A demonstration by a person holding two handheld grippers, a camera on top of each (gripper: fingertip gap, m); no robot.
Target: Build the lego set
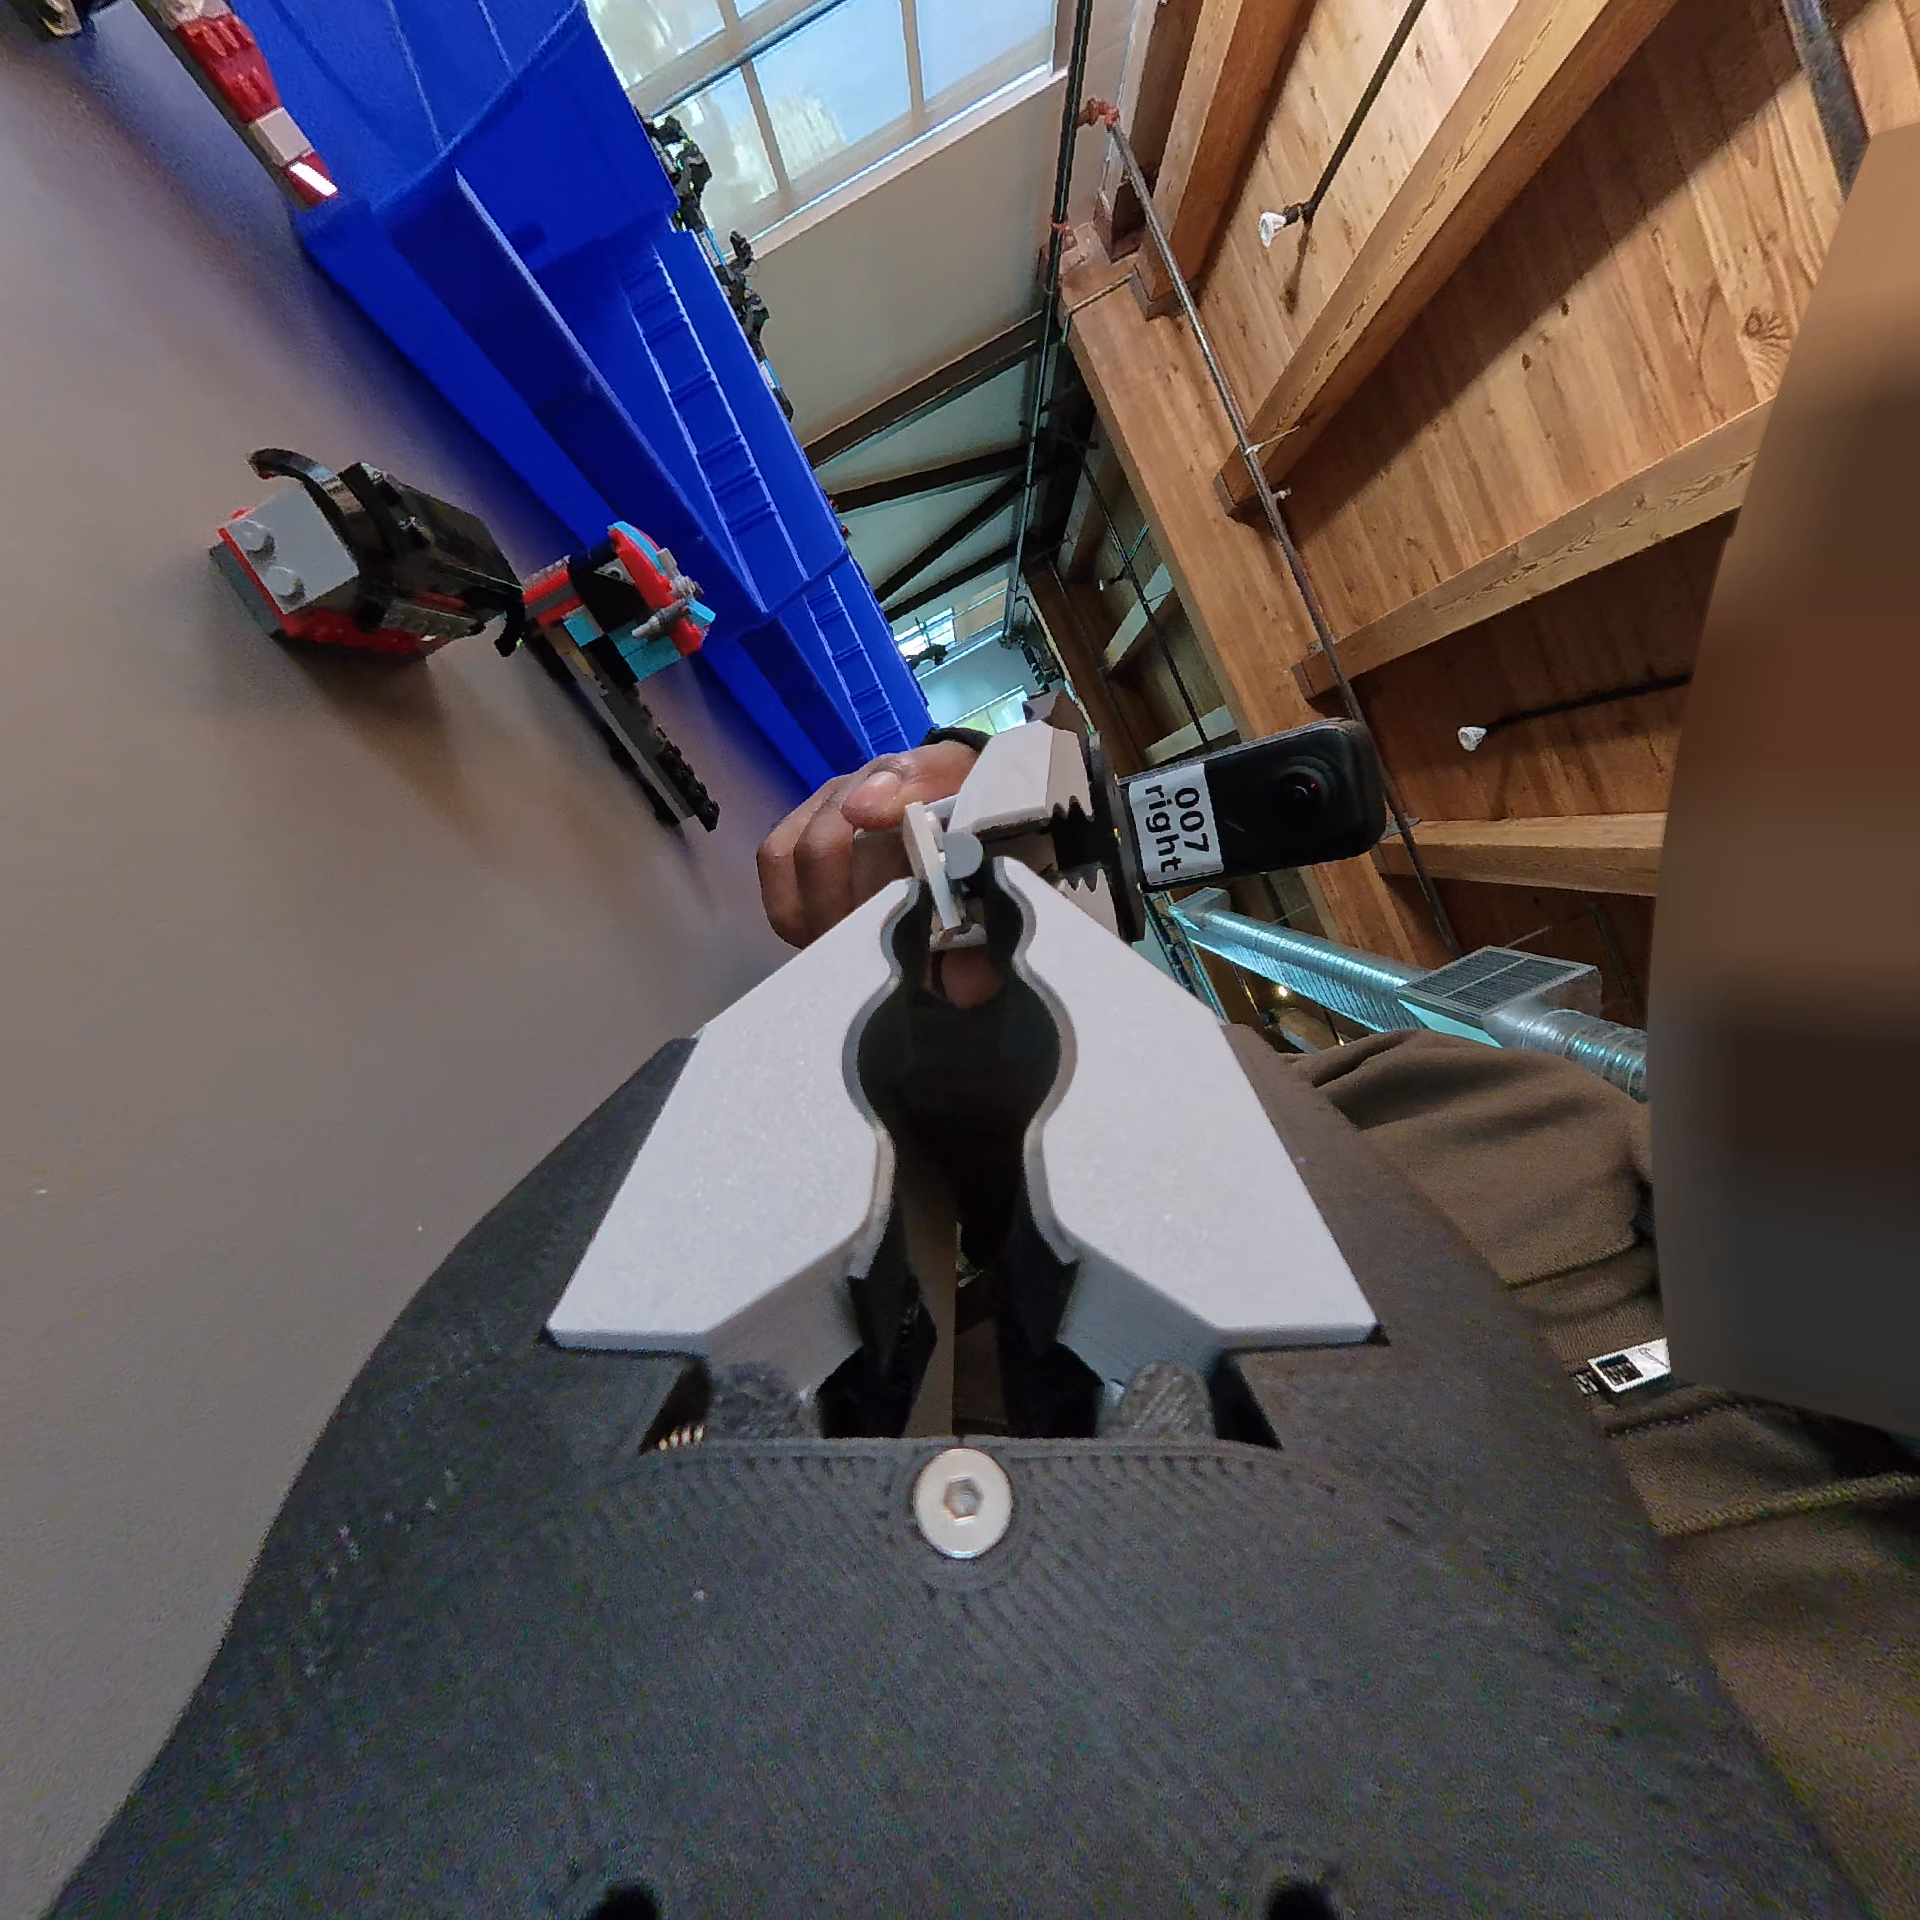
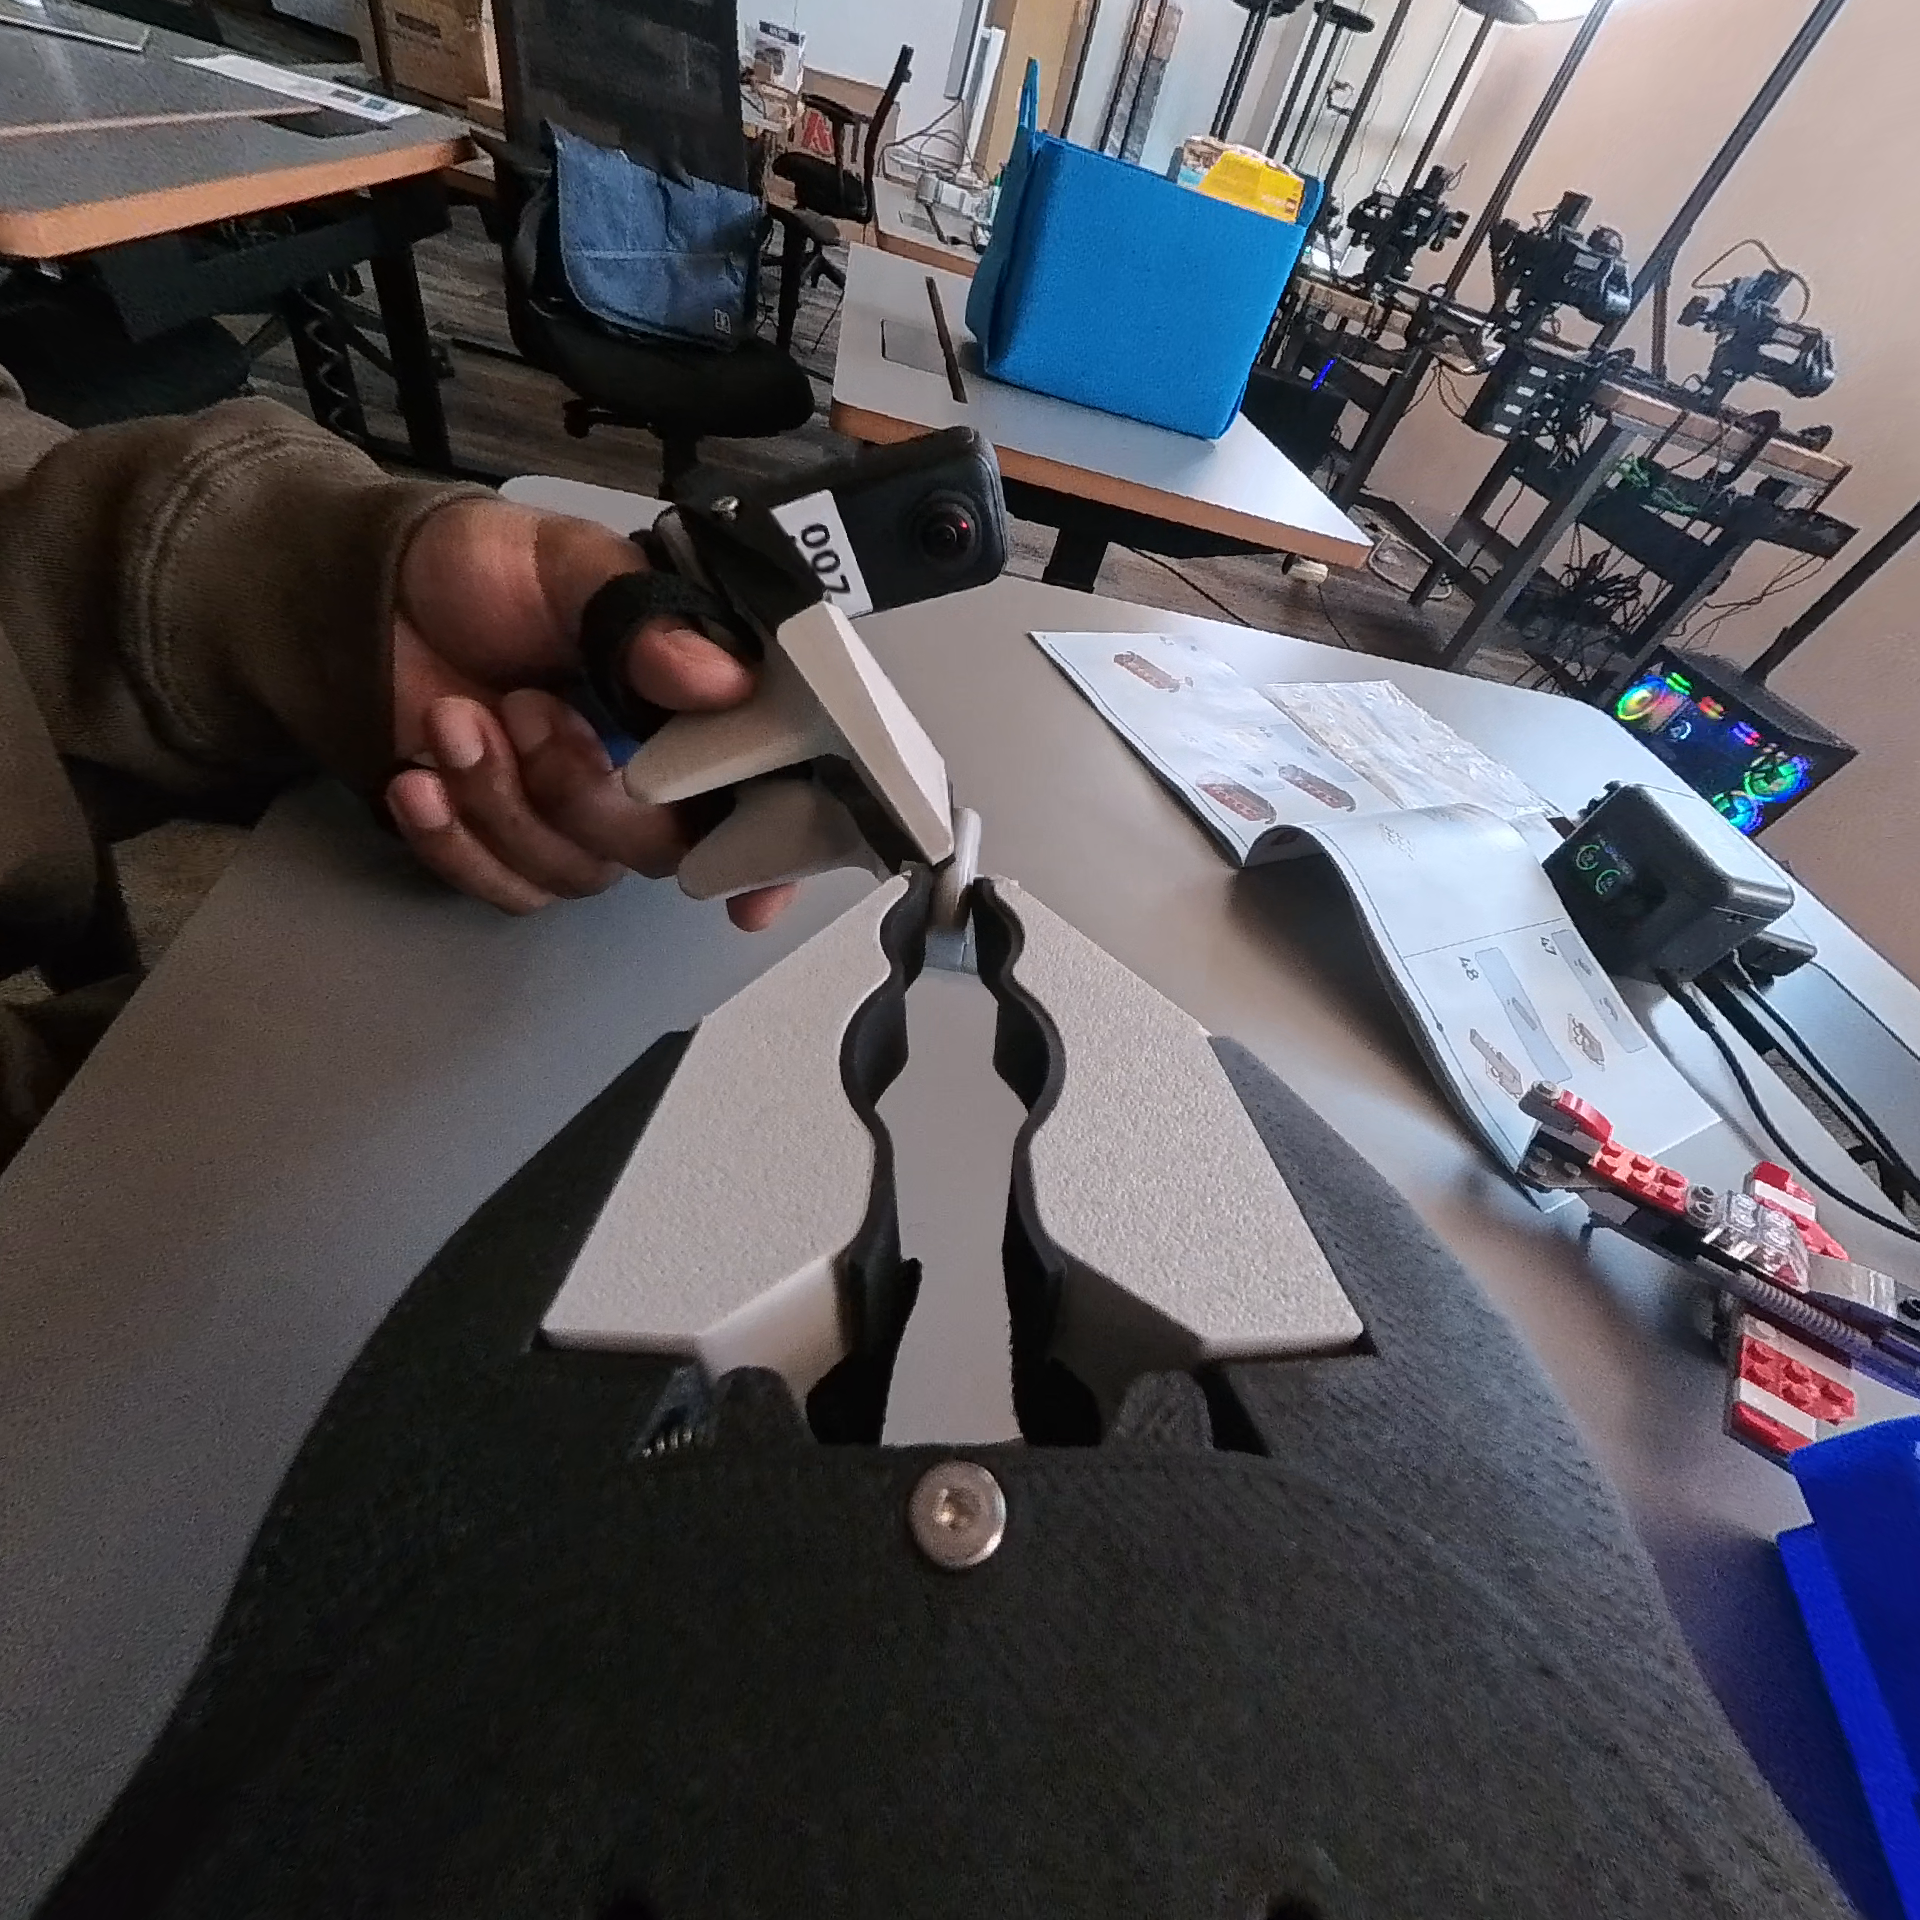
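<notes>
White plate [image 1: 928, 858]: small, flat and pale, held edge-on in mid-air above the table [image 2: 312, 1039], where the two grippers' tips meet.
Grey piece [image 2: 948, 951]: small and blocky, touching the plate; how the two are joined is too small to tell.
Left gripper [image 1: 954, 920]: fingers nearly together, pads clamped on the plate's lower end.
Right gripper [image 2: 948, 906]: dark wavy pads pressed on the grey piece (the plate's edge shows just above them).
Hands: left hand [image 2: 499, 727] and right hand [image 1: 831, 847] each wrap a gripper handle.
Surroundings: open booklet [image 2: 1351, 779], red-and-grey brick model [image 1: 364, 582] and blue bin [image 1: 623, 364], all well apart from the grippers.
</notes>
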